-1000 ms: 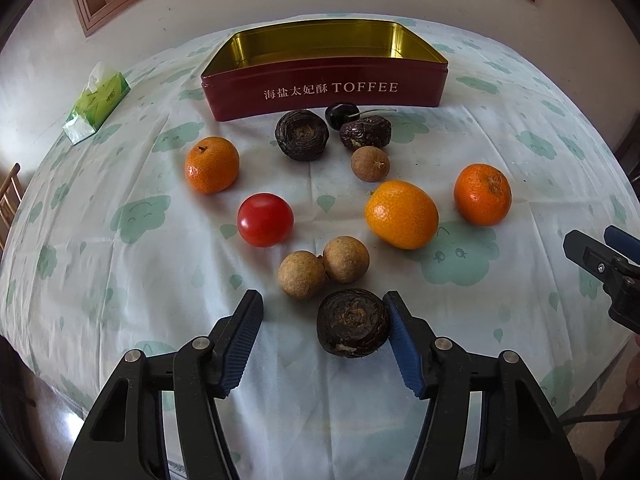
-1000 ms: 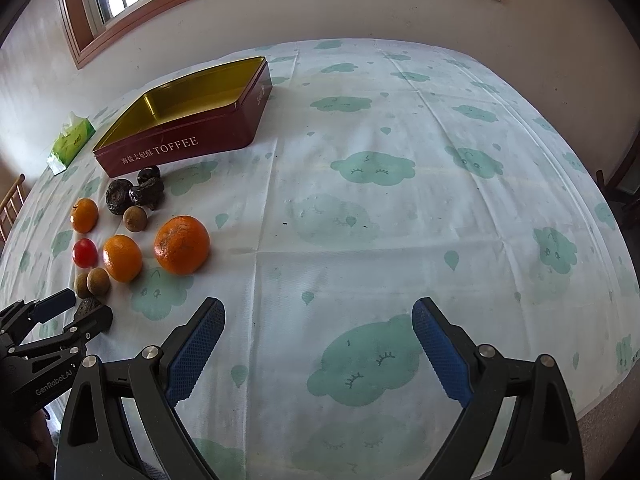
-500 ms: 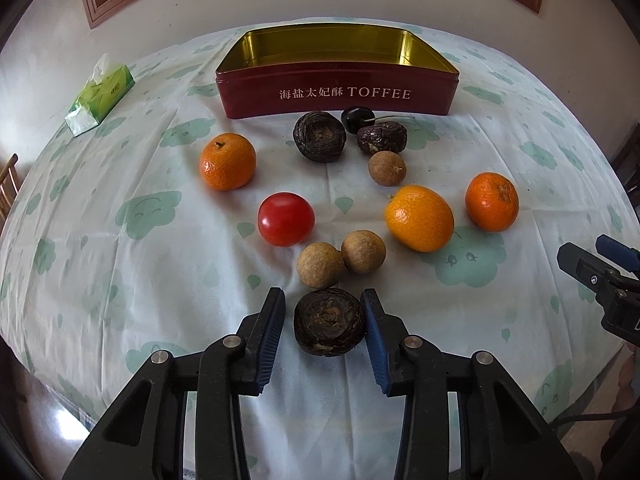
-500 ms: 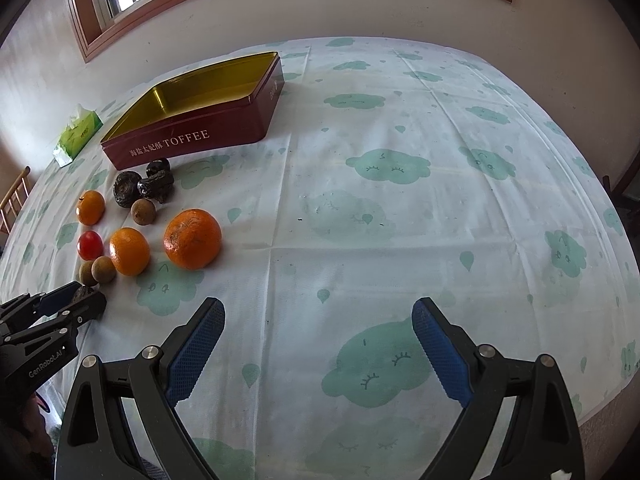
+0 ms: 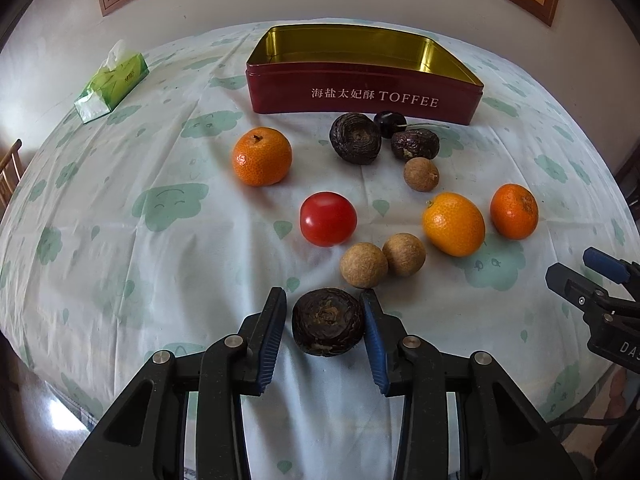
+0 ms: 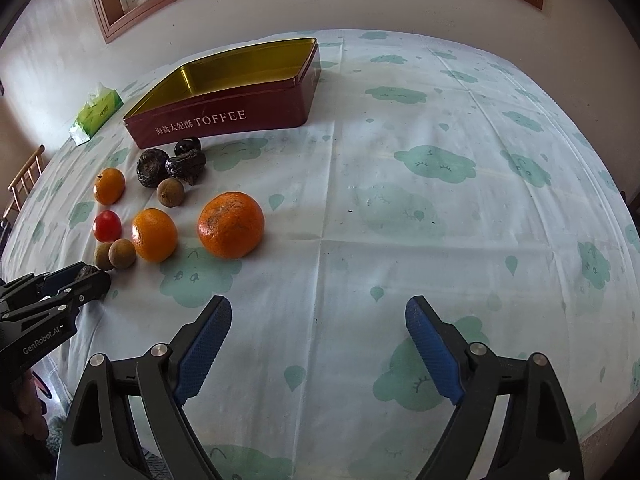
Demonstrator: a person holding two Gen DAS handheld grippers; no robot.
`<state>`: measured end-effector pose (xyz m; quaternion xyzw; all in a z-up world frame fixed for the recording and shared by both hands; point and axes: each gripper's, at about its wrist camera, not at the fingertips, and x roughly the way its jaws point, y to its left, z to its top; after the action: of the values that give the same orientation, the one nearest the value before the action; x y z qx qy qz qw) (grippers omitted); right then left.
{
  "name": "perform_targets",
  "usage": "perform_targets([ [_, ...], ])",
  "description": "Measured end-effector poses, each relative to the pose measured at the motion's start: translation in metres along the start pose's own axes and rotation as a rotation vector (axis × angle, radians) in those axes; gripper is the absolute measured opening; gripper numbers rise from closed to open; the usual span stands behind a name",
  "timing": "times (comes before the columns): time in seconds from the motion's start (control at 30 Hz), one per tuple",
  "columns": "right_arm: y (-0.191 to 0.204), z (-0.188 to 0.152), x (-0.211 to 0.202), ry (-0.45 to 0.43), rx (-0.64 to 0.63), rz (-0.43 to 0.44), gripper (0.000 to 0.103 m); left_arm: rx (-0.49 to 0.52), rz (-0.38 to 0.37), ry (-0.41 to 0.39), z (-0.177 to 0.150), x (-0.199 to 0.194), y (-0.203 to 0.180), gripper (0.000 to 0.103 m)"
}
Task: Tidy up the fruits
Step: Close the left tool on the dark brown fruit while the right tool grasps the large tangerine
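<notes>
My left gripper [image 5: 325, 330] is shut on a dark wrinkled fruit [image 5: 327, 321] at the near table edge; both blue pads touch its sides. Ahead lie two brown longans [image 5: 363, 265], a red tomato [image 5: 328, 219], three oranges [image 5: 262, 156] [image 5: 453, 224] [image 5: 514, 211], another dark fruit [image 5: 355, 138], a date [image 5: 415, 144], a cherry [image 5: 389, 123] and a third longan [image 5: 421, 174]. The open red TOFFEE tin [image 5: 362, 92] stands behind them, empty. My right gripper [image 6: 318, 352] is open and empty over bare cloth, right of the fruits; the nearest orange [image 6: 231, 225] lies ahead-left.
A green tissue pack [image 5: 113, 80] lies at the far left. The cloud-print tablecloth [image 6: 440, 208] covers the round table. A wooden chair [image 6: 25, 178] stands beyond the left edge. The left gripper shows in the right wrist view [image 6: 86, 278].
My left gripper's jaws closed from wide open onto the dark wrinkled fruit. The right gripper stayed open and shifted only slightly.
</notes>
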<state>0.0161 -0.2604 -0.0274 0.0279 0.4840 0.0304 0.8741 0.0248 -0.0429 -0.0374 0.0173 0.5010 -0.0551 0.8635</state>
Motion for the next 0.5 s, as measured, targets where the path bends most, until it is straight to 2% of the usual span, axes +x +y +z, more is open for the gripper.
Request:
perform_targets([
  [0.17,0.007,0.003,0.006,0.012,-0.018,0.025,0.079,-0.013,0.005,-0.005,0.001,0.0,0.01,0.039],
  [0.5,0.027,0.016,0.019,0.016,-0.078,0.021,0.076,-0.012,0.002,-0.014,0.001,0.0,0.019,0.039],
])
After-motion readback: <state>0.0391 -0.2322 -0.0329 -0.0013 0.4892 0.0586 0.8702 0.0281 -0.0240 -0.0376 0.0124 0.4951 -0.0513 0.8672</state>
